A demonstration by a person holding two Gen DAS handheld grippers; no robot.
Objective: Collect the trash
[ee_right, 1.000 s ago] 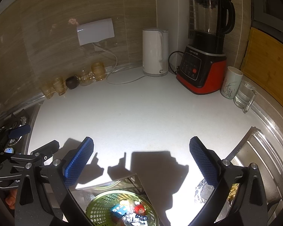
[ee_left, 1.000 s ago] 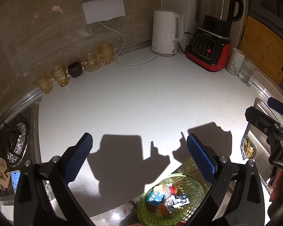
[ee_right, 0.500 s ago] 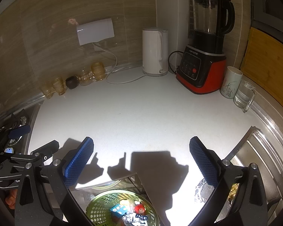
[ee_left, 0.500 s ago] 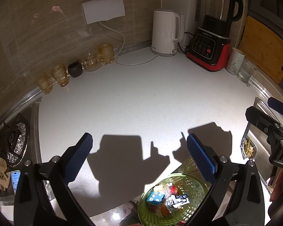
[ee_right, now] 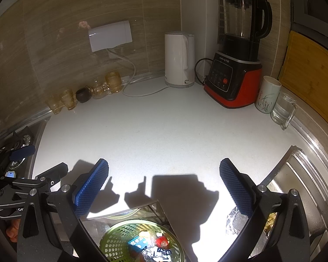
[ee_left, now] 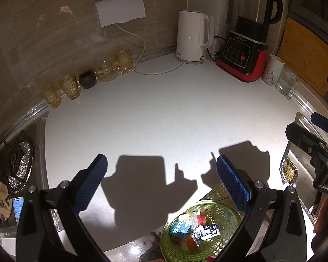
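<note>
A green perforated basket [ee_left: 225, 216] sits below the front edge of the white countertop [ee_left: 164, 113], and it holds several pieces of trash [ee_left: 194, 229]: a blue carton, wrappers, something red. It also shows in the right wrist view [ee_right: 116, 240]. My left gripper [ee_left: 161, 181] is open and empty, above the counter's front edge and the basket. My right gripper [ee_right: 164, 185] is open and empty, also above the front edge. Each gripper shows at the edge of the other's view.
A white kettle [ee_left: 192, 39], a red and black blender [ee_left: 247, 43], a mug [ee_left: 273, 69] and a glass jug [ee_left: 286, 83] stand at the back right. Several amber glasses [ee_left: 72, 87] line the wall at left. A stove [ee_left: 15, 163] lies left, a sink [ee_right: 295, 185] right.
</note>
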